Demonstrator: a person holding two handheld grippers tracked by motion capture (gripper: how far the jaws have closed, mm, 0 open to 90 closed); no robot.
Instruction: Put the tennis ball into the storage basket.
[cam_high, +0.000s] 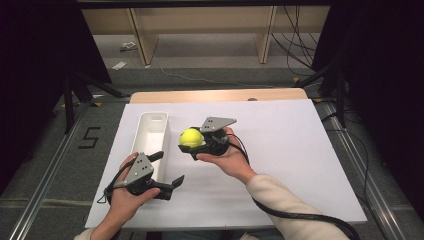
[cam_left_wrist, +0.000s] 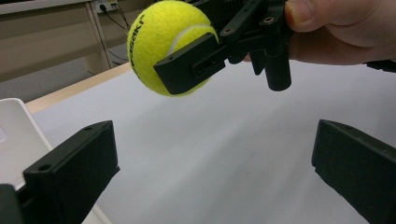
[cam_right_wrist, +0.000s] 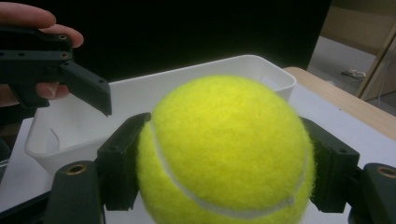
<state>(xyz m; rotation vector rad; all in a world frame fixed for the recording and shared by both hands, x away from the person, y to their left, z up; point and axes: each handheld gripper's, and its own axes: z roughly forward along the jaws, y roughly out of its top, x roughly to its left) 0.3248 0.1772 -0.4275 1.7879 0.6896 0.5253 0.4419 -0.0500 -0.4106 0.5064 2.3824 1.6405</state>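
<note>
High view: nearest the person, the left gripper (cam_high: 169, 171) hangs with jaws spread wide and empty, at the near end of the white tray (cam_high: 150, 131). Beyond it, just right of the tray, the right gripper (cam_high: 189, 140) clamps the tennis ball (cam_high: 191, 137) from both sides, above the table (cam_high: 280, 150). Black lettering on the ball is partly hidden and unreadable.

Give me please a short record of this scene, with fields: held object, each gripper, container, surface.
held object: tennis ball, yellow, lifted off the table
right gripper: shut on the tennis ball, beside the bin
left gripper: open, holds nothing, low over the sheet near the bin's near end
container: white bin, long, nothing visible inside
surface: white sheet on a wooden table
</note>
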